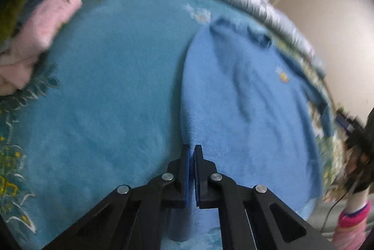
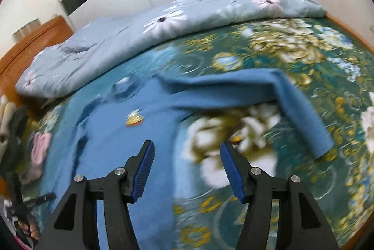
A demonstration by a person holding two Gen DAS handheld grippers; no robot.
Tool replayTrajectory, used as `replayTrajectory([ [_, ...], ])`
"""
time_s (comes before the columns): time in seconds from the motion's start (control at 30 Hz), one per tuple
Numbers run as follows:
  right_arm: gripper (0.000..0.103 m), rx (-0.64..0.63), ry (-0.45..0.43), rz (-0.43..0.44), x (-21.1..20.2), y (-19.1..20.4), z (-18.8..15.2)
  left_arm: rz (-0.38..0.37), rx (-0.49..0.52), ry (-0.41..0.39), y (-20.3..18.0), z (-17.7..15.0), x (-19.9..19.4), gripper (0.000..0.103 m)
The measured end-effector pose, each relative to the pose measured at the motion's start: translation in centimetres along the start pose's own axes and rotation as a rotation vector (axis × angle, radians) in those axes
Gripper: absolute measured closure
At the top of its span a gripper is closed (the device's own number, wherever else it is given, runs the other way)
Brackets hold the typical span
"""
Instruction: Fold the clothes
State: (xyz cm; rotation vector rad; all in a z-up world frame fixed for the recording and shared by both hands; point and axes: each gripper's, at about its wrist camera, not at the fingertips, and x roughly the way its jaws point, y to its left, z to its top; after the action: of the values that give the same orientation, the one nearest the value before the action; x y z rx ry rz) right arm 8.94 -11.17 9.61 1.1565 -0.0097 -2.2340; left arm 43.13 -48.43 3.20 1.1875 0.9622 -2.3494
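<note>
A light blue fleece sweater [image 1: 245, 98] with a small yellow emblem [image 1: 282, 77] lies flat on the bed. My left gripper [image 1: 192, 148] is shut at the sweater's near left edge, and blue fabric shows between its fingers. In the right wrist view the same sweater [image 2: 116, 133] lies left of centre, and one sleeve [image 2: 233, 88] stretches right and bends down over the floral bedspread [image 2: 303, 51]. My right gripper [image 2: 187, 147] hovers open over the bedspread just right of the sweater's side, with nothing between its pads.
A pink garment [image 1: 46, 23] lies bunched at the left of the teal bedspread [image 1: 105, 86]. A pale blue flowered quilt [image 2: 140, 27] is heaped along the far side. An orange headboard [image 2: 35, 39] stands at the left. A hand in a pink cuff [image 1: 350, 219] shows at the right.
</note>
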Motion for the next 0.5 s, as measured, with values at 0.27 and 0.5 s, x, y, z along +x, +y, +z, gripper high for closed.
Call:
replayTrajectory([
  [0.27,0.043,-0.05,0.002,0.034,-1.0,1.9,-1.1,-0.172,-0.014,-0.139,-1.5,6.3,-7.1,0.1],
  [0.5,0.043,-0.018,0.007,0.045,-0.8,0.5,-1.3,-0.27,0.16,-0.095,-12.3,13.0,-5.4,0.099],
])
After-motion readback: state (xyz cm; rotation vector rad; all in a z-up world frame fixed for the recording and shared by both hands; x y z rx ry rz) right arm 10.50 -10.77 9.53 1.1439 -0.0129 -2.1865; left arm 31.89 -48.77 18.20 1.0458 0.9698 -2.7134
